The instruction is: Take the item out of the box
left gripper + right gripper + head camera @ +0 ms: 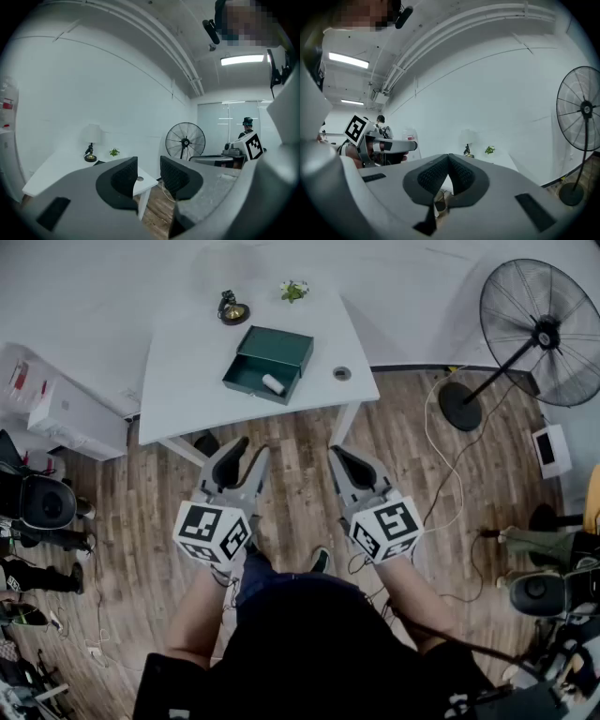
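A dark green box [268, 360] lies open on the white table [187, 362], and a small white cylindrical item [273, 383] rests in its near part. Both grippers hang over the wooden floor, short of the table's near edge and well clear of the box. My left gripper [247, 454] has its jaws apart with nothing between them; in its own view the left gripper [149, 171] frames the table's corner through the gap. My right gripper [339, 456] is shut and empty, and the right gripper view shows the right gripper [448, 158] with its pads meeting at the tips.
A small lamp [232, 309], a little plant [293, 290] and a round dark disc [341, 373] share the table. A standing fan [541, 329] is at the right with cables on the floor. A white cabinet [70, 413] stands at the left.
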